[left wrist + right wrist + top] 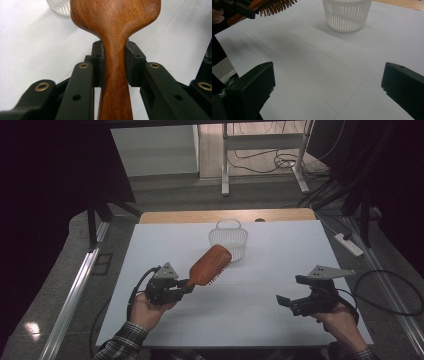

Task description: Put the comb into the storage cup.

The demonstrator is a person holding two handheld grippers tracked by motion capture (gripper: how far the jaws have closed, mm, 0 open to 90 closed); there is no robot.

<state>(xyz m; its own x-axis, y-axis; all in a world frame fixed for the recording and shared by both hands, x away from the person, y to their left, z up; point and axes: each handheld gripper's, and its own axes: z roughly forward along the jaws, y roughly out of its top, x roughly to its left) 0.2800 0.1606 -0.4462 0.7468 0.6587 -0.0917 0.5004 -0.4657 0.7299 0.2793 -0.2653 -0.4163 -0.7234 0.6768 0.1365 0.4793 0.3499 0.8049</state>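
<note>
Two tongs over white bench point(250, 315). Left tongs point(186, 287) pinch brush point(210, 264) by wooden handle, pads tight on narrow neck; brush held off bench, bristles down, head just beside basket point(228, 239), on its near-left side. Right tongs point(290, 292) spread wide, nothing between jaws, well apart from basket, to its near right.

A white table point(280, 260) with a bare wooden strip along its far edge stands on a grey floor point(165, 200). Beyond the far edge, white desk legs point(225, 165) and loose black cables point(270, 162); dark curtains point(45, 195) flank both sides, a power strip point(350, 245) lying right
</note>
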